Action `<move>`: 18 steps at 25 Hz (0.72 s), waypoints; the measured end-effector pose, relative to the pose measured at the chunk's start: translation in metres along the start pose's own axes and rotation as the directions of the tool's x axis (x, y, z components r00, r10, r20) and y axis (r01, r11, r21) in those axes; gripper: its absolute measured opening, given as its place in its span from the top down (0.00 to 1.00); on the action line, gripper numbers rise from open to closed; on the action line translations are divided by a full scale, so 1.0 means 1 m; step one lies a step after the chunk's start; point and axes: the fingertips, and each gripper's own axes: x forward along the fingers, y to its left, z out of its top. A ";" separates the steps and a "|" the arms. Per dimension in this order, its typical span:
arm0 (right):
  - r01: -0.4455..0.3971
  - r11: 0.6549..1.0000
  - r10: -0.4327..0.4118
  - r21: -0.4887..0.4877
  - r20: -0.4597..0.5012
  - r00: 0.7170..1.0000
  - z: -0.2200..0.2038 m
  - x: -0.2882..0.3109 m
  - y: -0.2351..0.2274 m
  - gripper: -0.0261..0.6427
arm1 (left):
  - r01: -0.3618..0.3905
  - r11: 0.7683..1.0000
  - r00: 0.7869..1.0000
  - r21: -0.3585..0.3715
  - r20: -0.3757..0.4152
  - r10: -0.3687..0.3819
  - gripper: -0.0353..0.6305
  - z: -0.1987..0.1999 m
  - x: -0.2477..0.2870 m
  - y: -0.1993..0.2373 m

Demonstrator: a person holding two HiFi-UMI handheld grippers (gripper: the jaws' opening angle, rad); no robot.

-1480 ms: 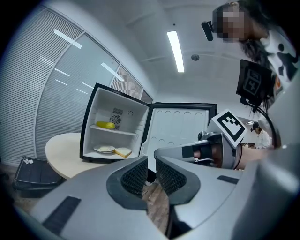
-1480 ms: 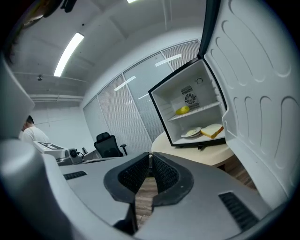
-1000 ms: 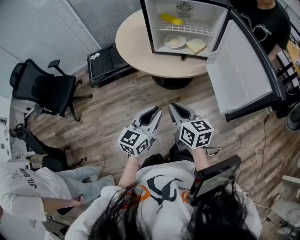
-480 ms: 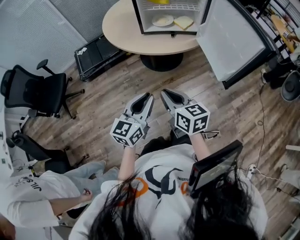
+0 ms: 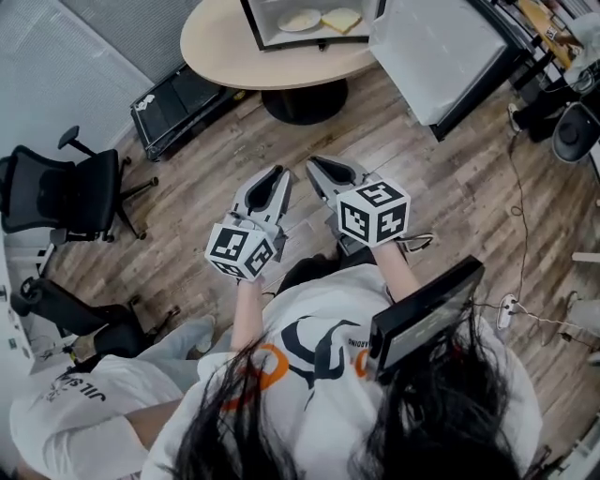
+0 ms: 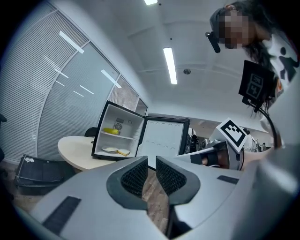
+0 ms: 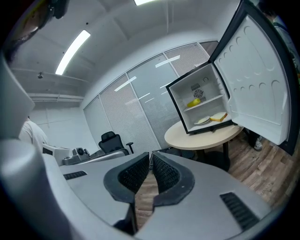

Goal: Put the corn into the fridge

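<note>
The yellow corn [image 6: 110, 131] [image 7: 194, 102] lies on the upper shelf of the small open fridge [image 6: 104, 123] [image 7: 180, 111]; the head view cuts that shelf off. The fridge [image 5: 247, 21] stands on a round table [image 5: 220, 52], its door [image 5: 441, 56] swung wide to the right. Over the wooden floor, well short of the table, my left gripper [image 5: 281, 172] [image 6: 149, 159] and right gripper [image 5: 311, 163] [image 7: 151, 153] hang side by side. Both are shut, with nothing between their pads.
A plate [image 5: 298, 19] and a slice of bread [image 5: 340, 19] sit on the fridge's lower shelf. A black case [image 5: 178, 103] lies on the floor left of the table, with an office chair [image 5: 66, 192] further left. A seated person [image 5: 75, 412] is at bottom left, and cables [image 5: 514, 178] run at right.
Both grippers have drawn back from the fridge together. The table and fridge have slid toward the top of the head view, and the corn's shelf has left it. The jaws look unchanged.
</note>
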 end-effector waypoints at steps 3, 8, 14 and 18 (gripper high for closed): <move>0.009 1.000 -0.009 0.000 0.003 1.000 0.001 -0.002 0.000 0.91 | 0.010 1.000 1.000 0.003 0.003 -0.010 0.86 0.001 0.000 -0.002; 0.011 1.000 -0.011 -0.001 0.011 1.000 0.001 -0.004 0.000 0.91 | 0.012 1.000 1.000 0.008 0.009 -0.013 0.86 0.003 -0.002 -0.003; 0.010 1.000 -0.010 -0.001 0.009 1.000 0.001 -0.005 0.001 0.91 | 0.013 1.000 1.000 0.010 0.012 -0.013 0.86 0.004 -0.003 -0.006; 0.005 1.000 -0.005 0.000 0.004 1.000 0.000 -0.004 0.003 0.91 | 0.011 1.000 1.000 0.011 0.010 -0.011 0.86 0.003 -0.004 -0.006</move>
